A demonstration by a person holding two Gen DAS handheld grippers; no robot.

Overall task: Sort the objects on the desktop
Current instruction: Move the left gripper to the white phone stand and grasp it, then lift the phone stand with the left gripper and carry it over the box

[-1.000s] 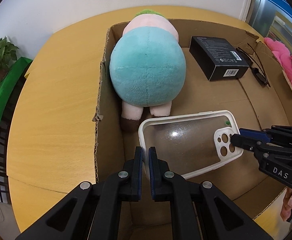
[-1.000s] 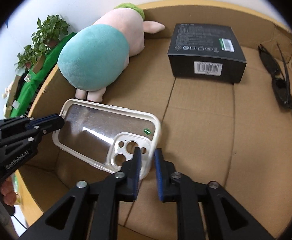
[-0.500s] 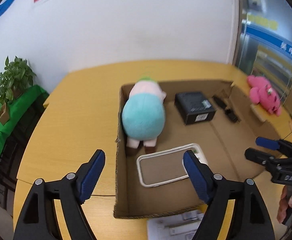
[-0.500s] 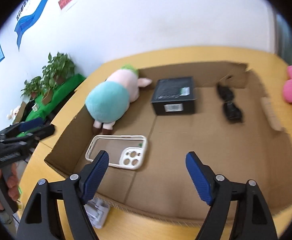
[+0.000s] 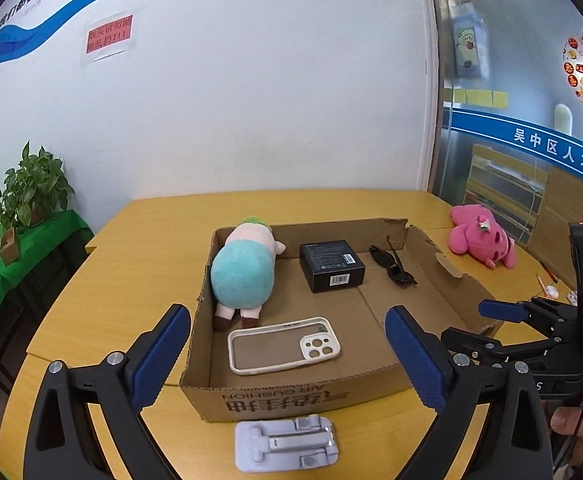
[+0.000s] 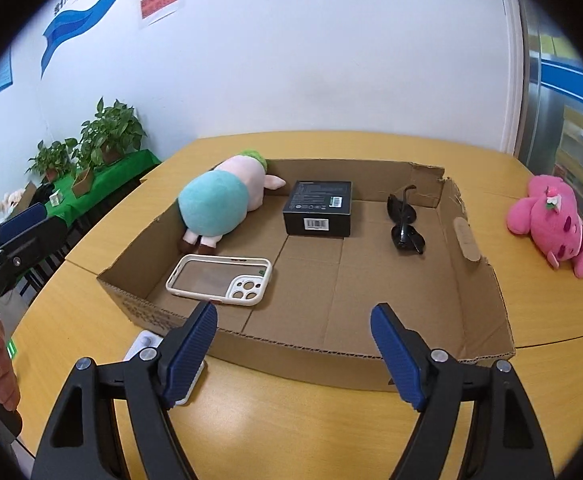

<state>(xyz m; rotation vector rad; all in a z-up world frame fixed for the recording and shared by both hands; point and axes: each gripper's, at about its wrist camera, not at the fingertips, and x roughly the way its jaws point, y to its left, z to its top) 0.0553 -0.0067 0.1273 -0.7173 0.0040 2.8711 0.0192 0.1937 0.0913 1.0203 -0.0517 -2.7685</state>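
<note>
Jaws on both grippers stood spread wide with nothing between the blue pads: left gripper (image 5: 287,354) hung over the near edge of the cardboard box (image 5: 291,394), right gripper (image 6: 293,354) likewise over the box's near wall (image 6: 311,346). Right gripper also showed side-on at the edge of the left view, holder's fingers partly cut off by the frame. White phone stand (image 5: 286,445) lay flat on the yellow table (image 5: 103,280) just outside the box's front wall; in the right view it was mostly hidden behind the right gripper's left finger, only a white corner (image 6: 141,346) visible. Printing on the box front read upside down, partly legible. Small items at the table's far right edge (image 5: 549,290) were too small to identify. Inside the box: clear phone case (image 5: 284,345) with white rim lay flat at the near-left, just in front of the feet of a teal-and-pink plush toy (image 5: 243,272) lying against the left wall; black retail box (image 5: 331,266) sat mid-back, near the plush; black sunglasses (image 5: 393,266) lay to its right, apart from it. Pink plush (image 5: 481,236) lay on the table outside the box, beyond its right wall. Potted plants (image 6: 109,136) sat on a green-covered surface off the table's left.
</note>
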